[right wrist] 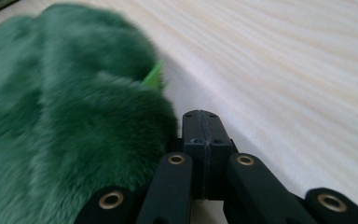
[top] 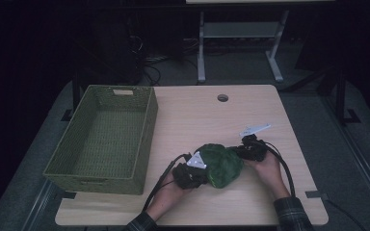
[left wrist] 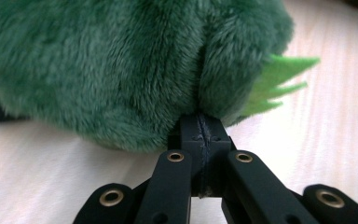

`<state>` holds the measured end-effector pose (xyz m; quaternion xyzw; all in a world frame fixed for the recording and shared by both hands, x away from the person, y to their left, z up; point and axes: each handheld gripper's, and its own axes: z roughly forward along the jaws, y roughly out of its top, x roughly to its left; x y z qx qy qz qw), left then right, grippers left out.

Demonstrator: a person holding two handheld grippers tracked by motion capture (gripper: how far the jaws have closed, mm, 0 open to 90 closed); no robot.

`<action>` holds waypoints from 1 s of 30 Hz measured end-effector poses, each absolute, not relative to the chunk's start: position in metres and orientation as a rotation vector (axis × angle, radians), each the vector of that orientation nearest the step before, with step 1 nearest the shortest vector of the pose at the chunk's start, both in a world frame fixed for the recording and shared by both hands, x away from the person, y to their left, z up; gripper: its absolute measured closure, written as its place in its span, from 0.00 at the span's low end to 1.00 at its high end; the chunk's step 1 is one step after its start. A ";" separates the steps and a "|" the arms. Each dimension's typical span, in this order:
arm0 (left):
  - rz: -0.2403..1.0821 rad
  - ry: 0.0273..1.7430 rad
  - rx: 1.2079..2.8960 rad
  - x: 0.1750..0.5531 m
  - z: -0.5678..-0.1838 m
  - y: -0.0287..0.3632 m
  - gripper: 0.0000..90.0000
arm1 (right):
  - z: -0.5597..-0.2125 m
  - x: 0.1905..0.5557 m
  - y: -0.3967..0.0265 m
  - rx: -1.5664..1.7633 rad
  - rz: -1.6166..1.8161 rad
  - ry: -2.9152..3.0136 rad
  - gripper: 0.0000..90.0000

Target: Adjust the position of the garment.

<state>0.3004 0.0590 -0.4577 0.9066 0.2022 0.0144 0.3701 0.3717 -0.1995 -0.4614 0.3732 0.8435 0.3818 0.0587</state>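
Pale wood table (top: pixel 197 115): left tongs (left wrist: pixel 200 122) clenched, tip against green plush toy (left wrist: pixel 121 65); right tongs (right wrist: pixel 201 122) clenched beside it.

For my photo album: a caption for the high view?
Two hand-held grippers flank a green plush toy beside a woven basket.

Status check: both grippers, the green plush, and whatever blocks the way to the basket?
Left gripper shut, tips against plush. Right gripper shut, beside plush, gripping nothing. Plush on table between both. Basket left, path open.
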 end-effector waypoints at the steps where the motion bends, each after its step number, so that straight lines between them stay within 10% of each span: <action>1: 0.040 0.529 2.323 0.302 -0.458 0.060 1.00 | -0.461 0.369 -0.200 1.131 1.151 2.561 1.00; 30: 0.130 0.620 2.274 0.343 -0.450 0.089 0.96 | -0.457 0.308 -0.219 1.107 1.176 2.570 0.93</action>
